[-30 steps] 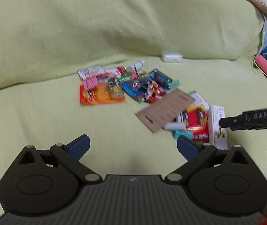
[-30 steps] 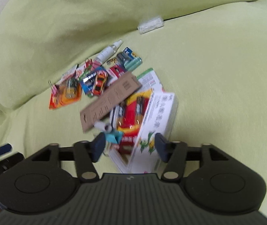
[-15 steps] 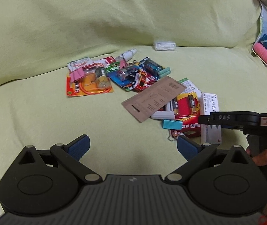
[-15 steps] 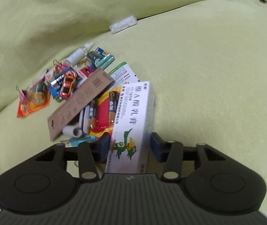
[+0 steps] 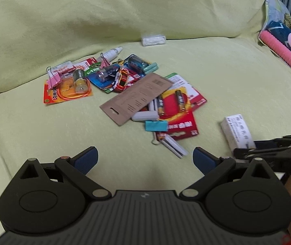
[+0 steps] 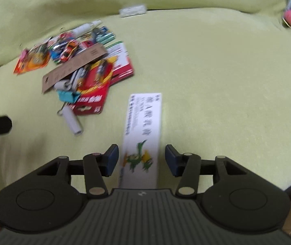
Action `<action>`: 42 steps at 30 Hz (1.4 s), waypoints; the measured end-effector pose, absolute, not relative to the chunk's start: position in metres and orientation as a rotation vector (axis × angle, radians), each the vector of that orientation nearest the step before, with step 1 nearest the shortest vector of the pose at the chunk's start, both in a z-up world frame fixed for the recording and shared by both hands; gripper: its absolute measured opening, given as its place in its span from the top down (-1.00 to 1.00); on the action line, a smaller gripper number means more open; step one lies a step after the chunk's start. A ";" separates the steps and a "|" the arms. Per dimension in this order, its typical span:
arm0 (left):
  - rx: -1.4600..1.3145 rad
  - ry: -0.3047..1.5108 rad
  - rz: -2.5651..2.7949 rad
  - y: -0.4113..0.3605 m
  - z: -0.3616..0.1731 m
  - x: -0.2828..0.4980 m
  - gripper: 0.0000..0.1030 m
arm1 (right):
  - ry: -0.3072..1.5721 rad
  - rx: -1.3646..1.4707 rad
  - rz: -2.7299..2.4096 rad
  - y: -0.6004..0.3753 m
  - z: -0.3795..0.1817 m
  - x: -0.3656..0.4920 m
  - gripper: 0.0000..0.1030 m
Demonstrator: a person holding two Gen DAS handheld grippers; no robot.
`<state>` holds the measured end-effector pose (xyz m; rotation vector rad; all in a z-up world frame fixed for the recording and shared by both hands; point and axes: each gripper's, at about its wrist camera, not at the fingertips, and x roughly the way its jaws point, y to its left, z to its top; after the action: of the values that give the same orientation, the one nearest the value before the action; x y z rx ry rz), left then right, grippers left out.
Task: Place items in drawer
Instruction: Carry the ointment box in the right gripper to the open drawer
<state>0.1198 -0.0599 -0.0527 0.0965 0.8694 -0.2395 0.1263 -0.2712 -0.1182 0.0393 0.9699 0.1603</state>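
A white carton (image 6: 143, 126) with a green bird print sits lengthwise between the fingers of my right gripper (image 6: 141, 159), which is shut on its near end and holds it clear of the pile. In the left wrist view the same carton (image 5: 236, 130) shows at the right, with the right gripper (image 5: 245, 150) on it. My left gripper (image 5: 145, 159) is open over bare green sofa cover with nothing between its fingers. A pile of small items (image 5: 145, 94) lies ahead: battery packs, a brown card, binder clips, a toy car. No drawer is in view.
A green cover spreads over the sofa seat and backrest (image 5: 125, 10). A small white packet (image 5: 153, 39) lies at the seat's back edge. A pink roll and a patterned cushion (image 5: 284, 49) sit at the far right. A white tube (image 6: 73, 121) lies beside the pile.
My right gripper closed around the white carton and drew it away from the pile, to the right. The left gripper stayed open and came a little nearer the pile.
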 end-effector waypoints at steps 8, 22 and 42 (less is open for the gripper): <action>0.129 0.864 -0.231 -0.074 -0.033 0.090 -0.94 | 0.914 0.193 0.133 -0.296 -0.107 0.094 0.34; 0.166 0.801 -0.371 -0.116 0.002 0.038 -0.95 | 0.798 0.376 0.132 -0.355 -0.054 0.034 0.34; 0.360 0.695 -0.777 -0.200 0.028 -0.053 -0.95 | 0.713 0.501 0.056 -0.427 -0.032 -0.050 0.34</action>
<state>-0.0532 -0.1996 0.0276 0.3596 0.6954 -0.7773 -0.0502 -0.4272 -0.0317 0.5015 0.7127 0.0564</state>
